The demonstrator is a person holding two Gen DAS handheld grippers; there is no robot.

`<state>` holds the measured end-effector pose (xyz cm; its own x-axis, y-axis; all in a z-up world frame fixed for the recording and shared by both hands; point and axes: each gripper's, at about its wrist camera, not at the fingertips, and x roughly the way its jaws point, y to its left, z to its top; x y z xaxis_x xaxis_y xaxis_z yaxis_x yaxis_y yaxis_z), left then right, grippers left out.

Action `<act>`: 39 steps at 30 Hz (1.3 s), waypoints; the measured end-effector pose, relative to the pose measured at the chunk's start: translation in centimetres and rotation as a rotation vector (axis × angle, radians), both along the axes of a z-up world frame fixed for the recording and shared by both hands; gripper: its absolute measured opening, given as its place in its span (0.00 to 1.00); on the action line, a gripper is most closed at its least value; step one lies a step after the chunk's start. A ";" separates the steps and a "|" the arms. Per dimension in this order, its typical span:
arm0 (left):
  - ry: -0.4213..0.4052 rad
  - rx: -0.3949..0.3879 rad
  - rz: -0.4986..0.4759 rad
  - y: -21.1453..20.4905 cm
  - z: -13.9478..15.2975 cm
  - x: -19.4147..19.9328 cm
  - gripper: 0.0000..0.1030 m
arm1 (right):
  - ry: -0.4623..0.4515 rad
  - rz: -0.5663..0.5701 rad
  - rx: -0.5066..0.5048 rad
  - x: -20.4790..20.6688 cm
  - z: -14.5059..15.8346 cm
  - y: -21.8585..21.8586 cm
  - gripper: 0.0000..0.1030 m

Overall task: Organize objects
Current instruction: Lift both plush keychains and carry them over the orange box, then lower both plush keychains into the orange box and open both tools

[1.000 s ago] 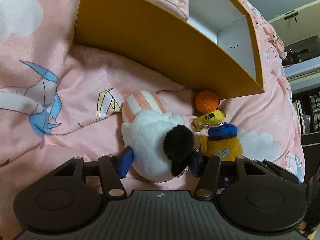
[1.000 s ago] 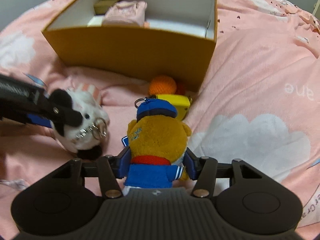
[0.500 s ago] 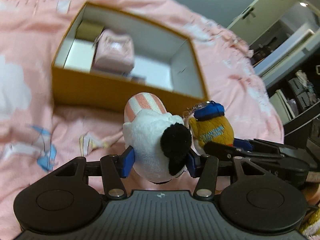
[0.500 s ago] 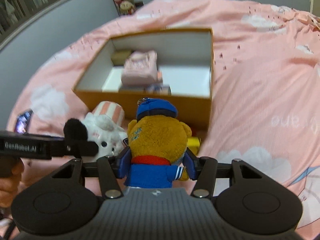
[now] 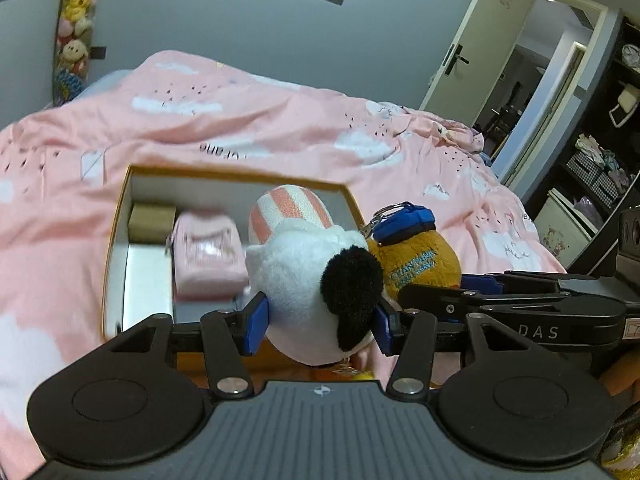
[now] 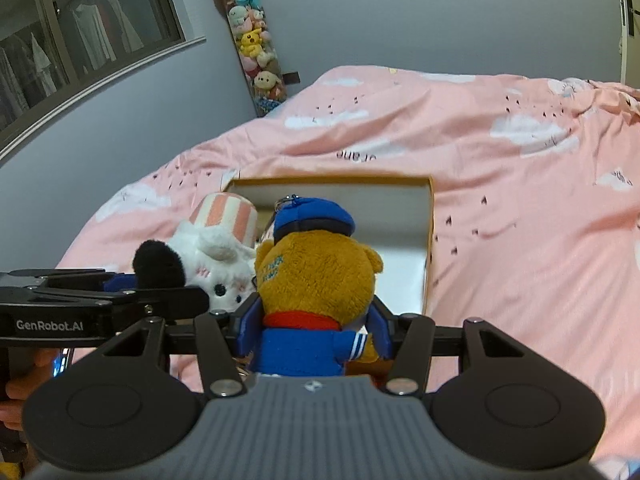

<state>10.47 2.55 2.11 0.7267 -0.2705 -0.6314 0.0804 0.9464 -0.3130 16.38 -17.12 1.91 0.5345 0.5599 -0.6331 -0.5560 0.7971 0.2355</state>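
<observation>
The left gripper [image 5: 318, 318] held the white plush [image 5: 308, 280] and the right gripper [image 6: 310, 326] held the bear plush [image 6: 316, 276], side by side. The open box [image 6: 429, 216] lay ahead of and below both grippers on the bed [image 6: 520, 184], neither hand clearly nearer.

White plush [image 5: 304, 280] hides the box floor [image 5: 148, 280]
</observation>
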 end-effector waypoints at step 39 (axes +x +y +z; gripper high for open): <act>0.140 -0.025 0.030 1.6 -10.2 15.5 0.67 | -0.211 0.111 -0.538 14.4 -10.7 10.8 0.59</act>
<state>25.98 4.20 -8.07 0.6396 -0.2675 -0.7207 0.0064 0.9393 -0.3429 30.81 -6.33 -8.83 0.6366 0.2493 -0.7298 -0.6339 0.7080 -0.3111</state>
